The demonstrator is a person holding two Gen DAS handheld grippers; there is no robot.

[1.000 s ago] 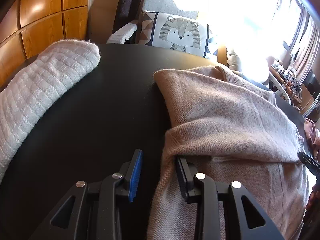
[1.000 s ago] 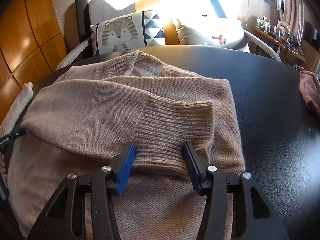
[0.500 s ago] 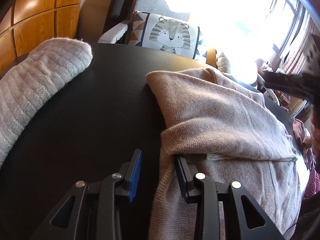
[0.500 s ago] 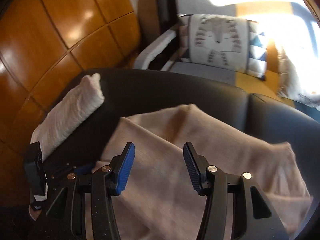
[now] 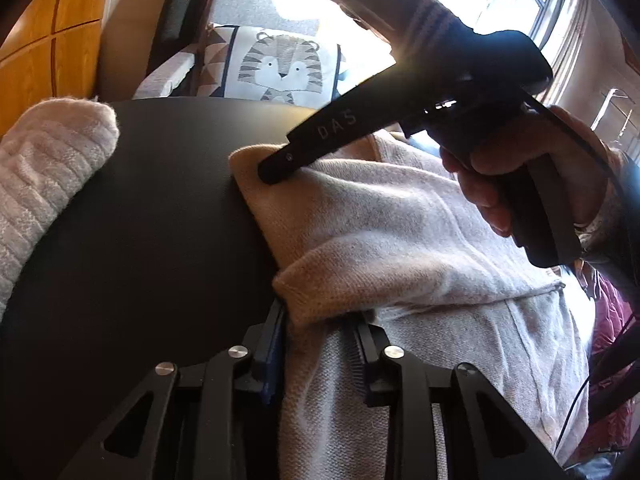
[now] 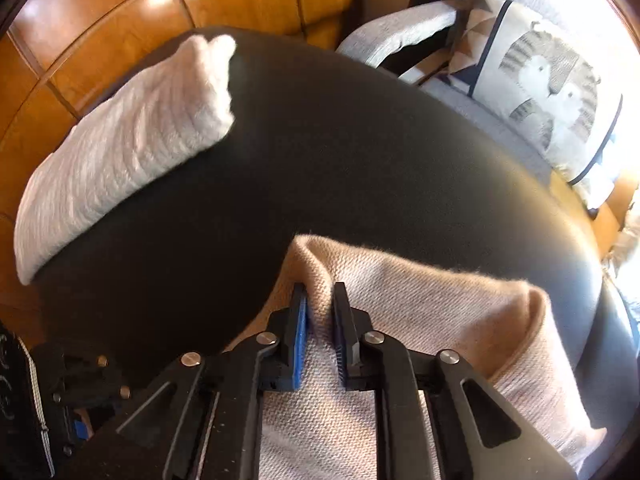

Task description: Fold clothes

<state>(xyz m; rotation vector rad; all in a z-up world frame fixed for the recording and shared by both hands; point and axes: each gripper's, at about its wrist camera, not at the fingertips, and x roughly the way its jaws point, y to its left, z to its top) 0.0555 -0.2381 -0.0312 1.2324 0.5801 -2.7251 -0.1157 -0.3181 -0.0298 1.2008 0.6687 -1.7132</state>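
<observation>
Our right gripper point(image 6: 320, 320) has pinched a ridge of the beige knitted sweater point(image 5: 400, 232) at its far left corner, pads pressed tight on the wool. Our left gripper point(image 5: 320, 344) is closing on the nearer part of the same left edge, where a folded sleeve bulges between its jaws. The sweater lies flat on the round black table point(image 5: 160, 220), its long axis running away from us, so both grips sit along one side (right far, left near). We judge the next fold carries this edge across to the right. Both tools tilt steeply down; the right hand point(image 5: 520, 184) wraps its handle. A folded white ribbed knit point(image 6: 128, 152) lies well apart.
</observation>
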